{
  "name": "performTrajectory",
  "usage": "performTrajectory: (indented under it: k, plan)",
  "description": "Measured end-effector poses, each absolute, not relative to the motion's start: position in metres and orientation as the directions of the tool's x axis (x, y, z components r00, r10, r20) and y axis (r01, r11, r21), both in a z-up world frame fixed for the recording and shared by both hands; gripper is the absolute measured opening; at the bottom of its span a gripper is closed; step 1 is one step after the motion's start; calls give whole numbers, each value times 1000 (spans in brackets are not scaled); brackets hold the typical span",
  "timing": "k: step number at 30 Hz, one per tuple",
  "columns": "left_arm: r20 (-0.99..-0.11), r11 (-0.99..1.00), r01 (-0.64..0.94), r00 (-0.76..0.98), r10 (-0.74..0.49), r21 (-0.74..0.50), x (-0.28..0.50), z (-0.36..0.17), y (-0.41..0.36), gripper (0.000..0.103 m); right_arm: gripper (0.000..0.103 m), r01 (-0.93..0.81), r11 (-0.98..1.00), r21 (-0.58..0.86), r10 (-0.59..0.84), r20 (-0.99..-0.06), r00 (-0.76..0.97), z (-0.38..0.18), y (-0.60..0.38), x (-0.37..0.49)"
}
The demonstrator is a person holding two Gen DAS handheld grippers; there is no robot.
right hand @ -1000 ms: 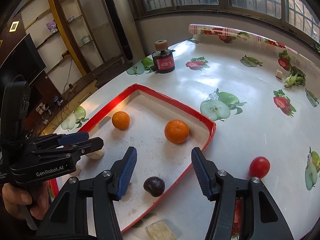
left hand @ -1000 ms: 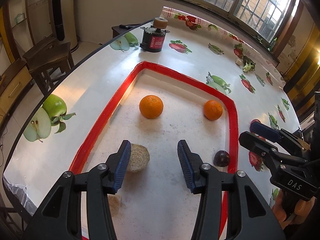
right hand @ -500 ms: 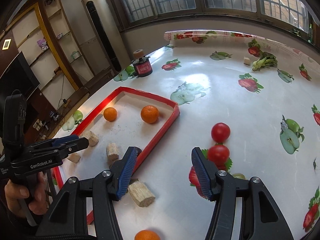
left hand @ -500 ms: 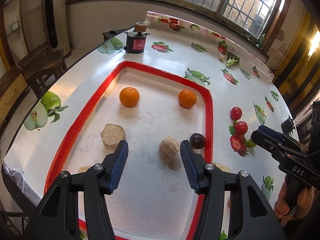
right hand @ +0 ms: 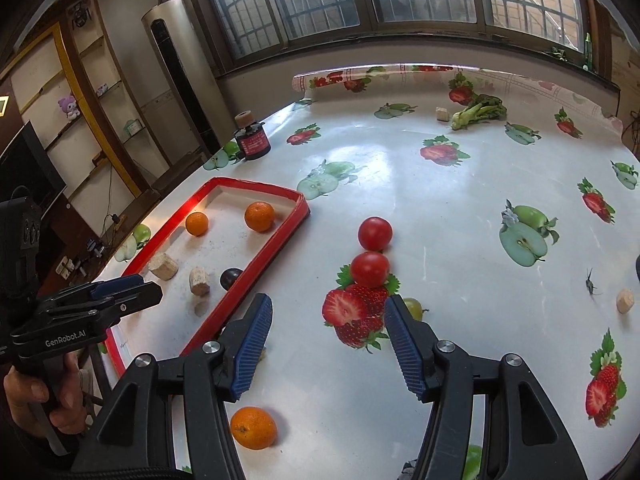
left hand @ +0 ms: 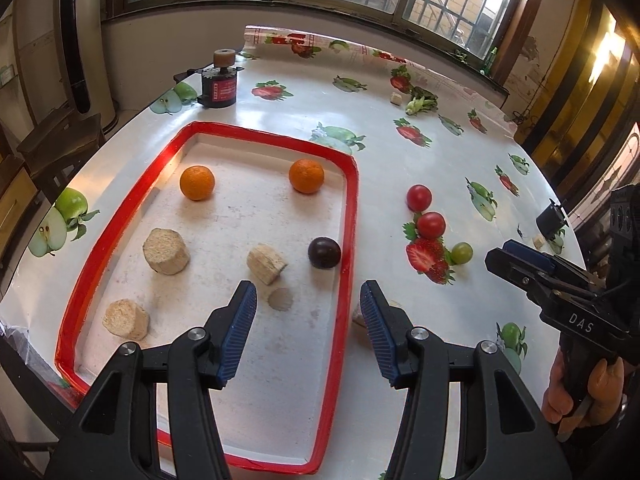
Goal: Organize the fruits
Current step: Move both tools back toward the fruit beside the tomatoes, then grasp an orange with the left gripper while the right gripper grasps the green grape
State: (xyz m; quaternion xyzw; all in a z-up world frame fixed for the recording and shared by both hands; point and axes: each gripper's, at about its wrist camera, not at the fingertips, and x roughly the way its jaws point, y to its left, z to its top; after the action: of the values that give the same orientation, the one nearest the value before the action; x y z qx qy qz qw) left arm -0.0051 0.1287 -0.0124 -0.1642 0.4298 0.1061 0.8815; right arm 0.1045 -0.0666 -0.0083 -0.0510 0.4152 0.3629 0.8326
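Observation:
A red-rimmed tray (left hand: 352, 216) (right hand: 280, 236) lies on the table. In it are two oranges (left hand: 197, 183) (left hand: 306, 176), a dark plum (left hand: 324, 253) (right hand: 230, 277) and several tan blocks (left hand: 166, 251). On the cloth right of the tray are two red tomatoes (left hand: 419, 197) (left hand: 431, 225) (right hand: 375, 233) (right hand: 369, 269) and a green grape (left hand: 462, 253). A third orange (right hand: 253, 427) lies near the table's front. My left gripper (left hand: 308, 328) is open and empty above the tray's near right part. My right gripper (right hand: 328, 340) is open and empty, high above the printed strawberry, near the tomatoes.
A black and red can (left hand: 219, 89) (right hand: 252, 142) stands at the far left edge. Green vegetables (right hand: 478, 112) and a small tan block (right hand: 441, 113) lie at the far side. Another tan block (right hand: 625, 301) lies at the right. The cloth carries printed fruit pictures.
Both grippers have pulled back and risen from the tray. The right one has swung right, over the tomatoes outside the tray. More of the table shows now.

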Motion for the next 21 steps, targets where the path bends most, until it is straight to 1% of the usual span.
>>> performTrajectory:
  k: [15, 17, 21]
  plan:
    - [-815, 958, -200, 576, -53, -204, -5, -23, 62, 53, 60, -599, 771, 216, 518, -759, 393, -39, -87, 113]
    - [-821, 962, -180, 567, -68, -204, -5, -27, 54, 53, 58, -597, 775, 207, 508, -765, 395, -43, -86, 116]
    - [-838, 969, -145, 538, -92, -200, -4, -38, 38, 53, 52, -596, 777, 202, 499, -775, 388, -50, -83, 125]
